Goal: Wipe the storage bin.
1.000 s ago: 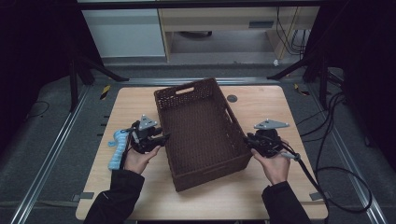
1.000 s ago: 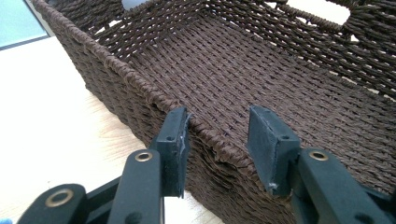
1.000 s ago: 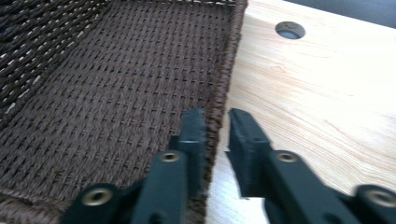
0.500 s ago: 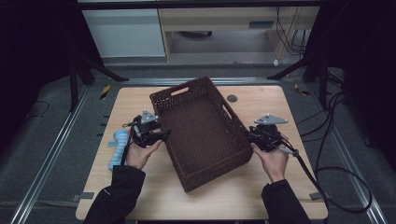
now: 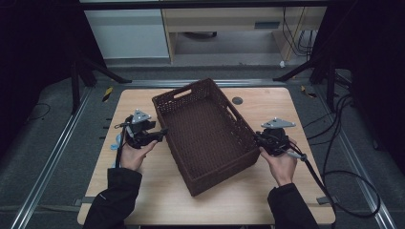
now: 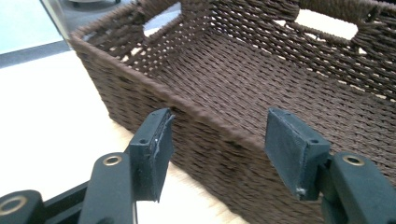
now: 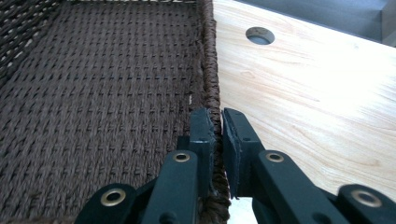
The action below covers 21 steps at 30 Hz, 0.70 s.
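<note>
Basket (image 5: 205, 133) has rotated clockwise since a second ago, near corner now at about 6 o'clock on the table (image 5: 286, 105). Left gripper (image 5: 160, 134) jaws have just been opening, pads released either side of the basket's wall; right gripper (image 5: 258, 139) clamps the opposite rim, pads pinching the weave in the right gripper view (image 7: 215, 130). Basket looks empty; pale blue thing (image 5: 116, 143) behind the left hand (image 5: 133, 155), can't identify it.
</note>
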Available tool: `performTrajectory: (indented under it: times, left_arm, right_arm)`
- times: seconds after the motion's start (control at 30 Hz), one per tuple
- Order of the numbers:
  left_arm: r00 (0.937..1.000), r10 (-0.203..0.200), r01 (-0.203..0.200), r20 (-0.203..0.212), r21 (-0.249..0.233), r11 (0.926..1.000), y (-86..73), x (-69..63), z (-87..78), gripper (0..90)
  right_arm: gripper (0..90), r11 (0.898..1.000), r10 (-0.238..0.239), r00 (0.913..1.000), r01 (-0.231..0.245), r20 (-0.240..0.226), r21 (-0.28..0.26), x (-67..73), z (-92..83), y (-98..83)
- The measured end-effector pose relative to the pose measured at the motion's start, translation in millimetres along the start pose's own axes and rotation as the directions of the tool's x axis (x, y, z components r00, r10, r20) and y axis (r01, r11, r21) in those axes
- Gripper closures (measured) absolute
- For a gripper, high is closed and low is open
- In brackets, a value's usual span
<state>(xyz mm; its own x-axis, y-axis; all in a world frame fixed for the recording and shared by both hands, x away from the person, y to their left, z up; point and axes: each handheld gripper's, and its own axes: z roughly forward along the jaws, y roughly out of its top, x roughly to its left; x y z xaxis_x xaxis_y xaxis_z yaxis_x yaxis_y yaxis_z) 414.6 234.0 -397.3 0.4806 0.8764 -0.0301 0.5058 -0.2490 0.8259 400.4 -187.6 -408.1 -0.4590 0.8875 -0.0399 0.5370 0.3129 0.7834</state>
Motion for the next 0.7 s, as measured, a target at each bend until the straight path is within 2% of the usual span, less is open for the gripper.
performTrajectory:
  times: [0.2,0.7]
  left_arm:
    - [1.0000,-0.007,0.007,0.000,-0.017,0.9998,0.1,7.4,-3.8,39.4]
    - [0.9999,-0.008,0.008,-0.014,0.014,0.9999,-3.7,16.8,-1.0,39.3]
  right_arm:
    - [81.9,1.000,0.009,0.9993,-0.008,0.037,-0.009,-7.4,8.9,4.8]
    - [76.7,0.998,0.047,0.9956,-0.045,0.081,-0.032,-29.1,27.7,14.3]
